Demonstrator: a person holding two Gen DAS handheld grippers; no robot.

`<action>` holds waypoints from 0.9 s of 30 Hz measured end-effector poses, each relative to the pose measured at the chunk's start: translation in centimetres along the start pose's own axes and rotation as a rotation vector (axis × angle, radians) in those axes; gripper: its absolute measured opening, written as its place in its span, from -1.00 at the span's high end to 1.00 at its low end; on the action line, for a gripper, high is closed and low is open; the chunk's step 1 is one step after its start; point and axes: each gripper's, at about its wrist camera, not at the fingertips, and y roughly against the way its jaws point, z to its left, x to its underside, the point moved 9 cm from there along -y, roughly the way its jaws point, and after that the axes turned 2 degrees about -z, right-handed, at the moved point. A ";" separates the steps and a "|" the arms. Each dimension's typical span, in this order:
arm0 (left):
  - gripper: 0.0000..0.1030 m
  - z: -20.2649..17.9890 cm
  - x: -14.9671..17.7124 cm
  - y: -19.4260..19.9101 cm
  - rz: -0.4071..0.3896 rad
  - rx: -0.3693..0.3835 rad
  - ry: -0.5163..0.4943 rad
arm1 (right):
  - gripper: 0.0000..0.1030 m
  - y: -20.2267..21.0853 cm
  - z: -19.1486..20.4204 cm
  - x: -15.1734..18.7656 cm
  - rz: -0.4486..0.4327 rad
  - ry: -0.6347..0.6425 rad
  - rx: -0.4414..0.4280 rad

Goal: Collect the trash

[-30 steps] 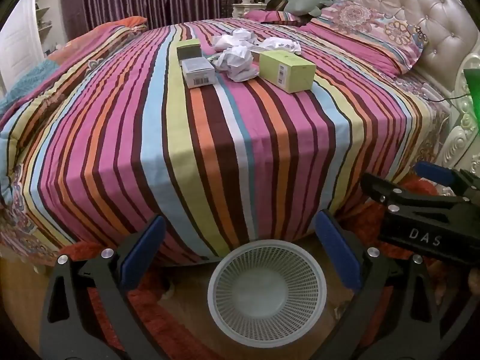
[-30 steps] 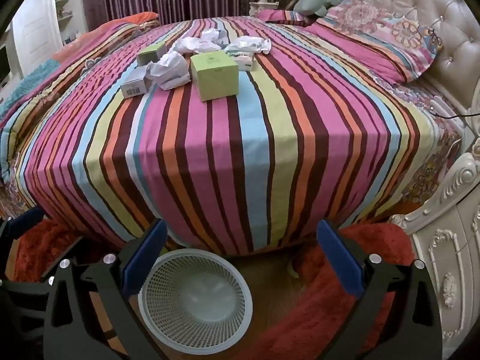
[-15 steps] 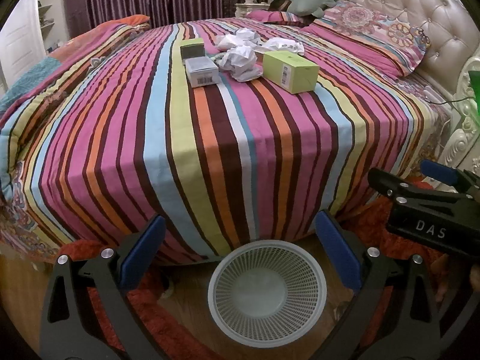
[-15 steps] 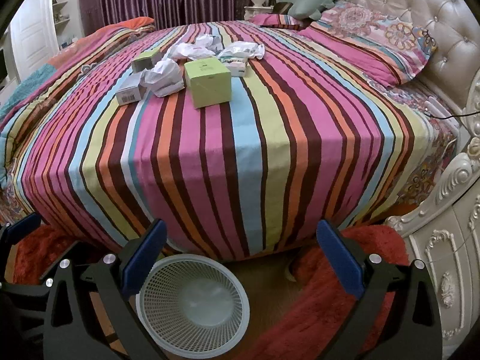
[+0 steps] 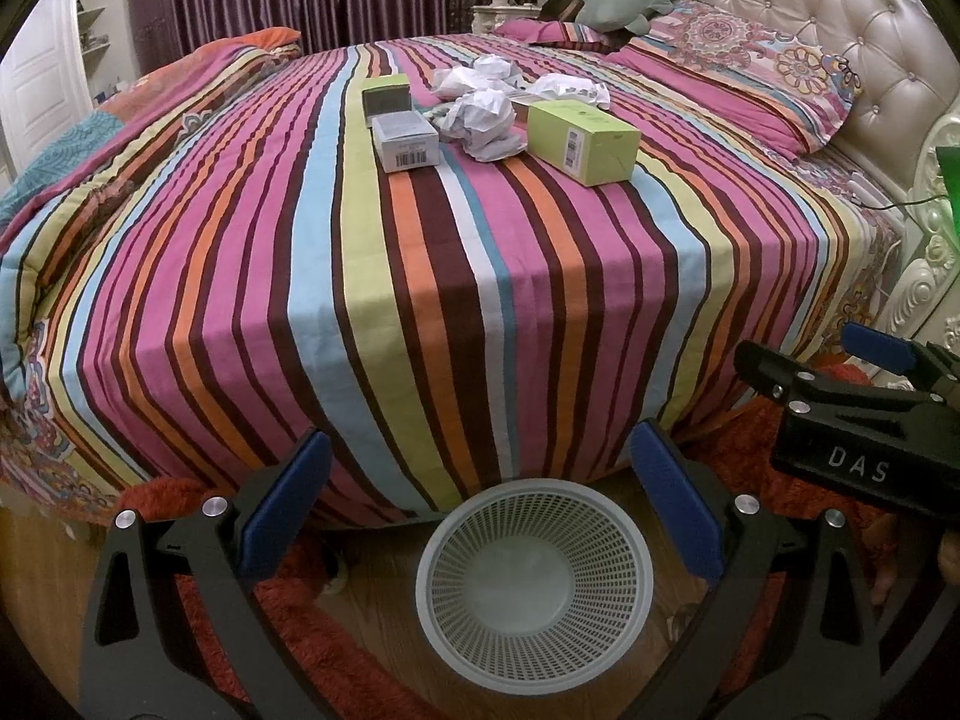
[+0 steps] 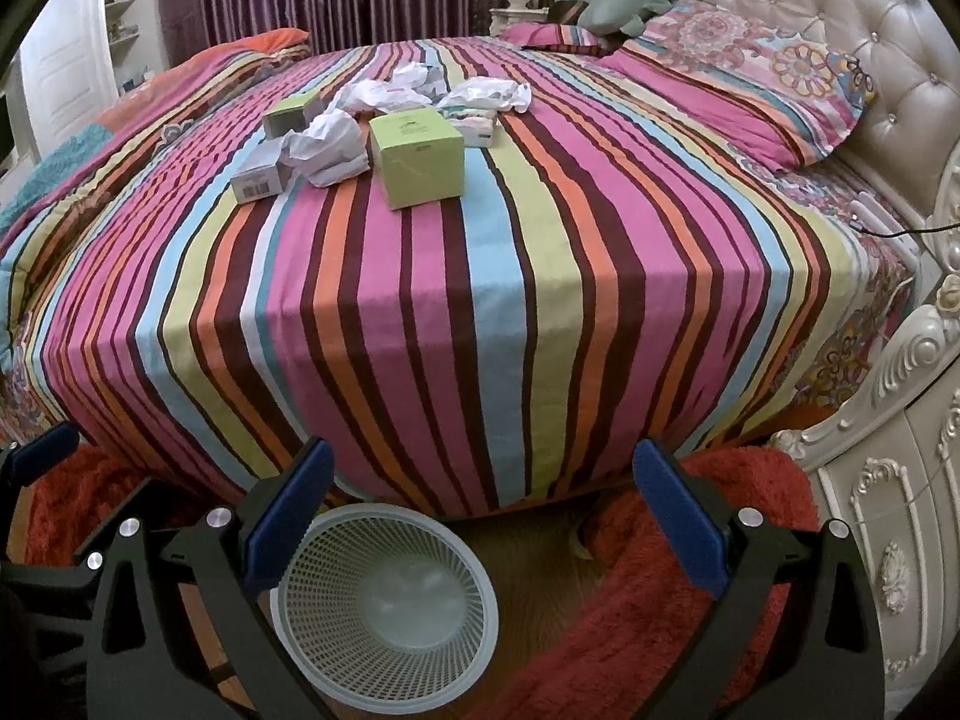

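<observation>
Both views had crept toward the bed [image 5: 420, 276]; left gripper [image 5: 480, 498] and right gripper [image 6: 480, 498] hung spread, empty, above the basket [image 5: 534, 588].

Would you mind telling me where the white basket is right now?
The white basket stands on the wooden floor at the foot of the striped bed, low in both views, beside the red rug.

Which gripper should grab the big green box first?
Probably the right hand-held gripper: it is open, and the green box sits nearly straight ahead of it. From the left hand-held gripper, also open, the box lies off to the right.
</observation>
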 end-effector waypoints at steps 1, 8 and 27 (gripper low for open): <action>-0.88 0.0 0.0 0.0 0.000 0.000 0.000 | -0.86 0.0 0.0 0.1 0.001 0.001 -0.001; -0.88 0.0 0.0 0.0 0.002 0.001 0.001 | -0.86 -0.2 0.2 0.2 0.008 0.004 -0.005; -0.88 0.3 0.4 -0.2 0.013 -0.010 0.011 | -0.86 -0.3 0.1 0.4 0.018 -0.002 -0.006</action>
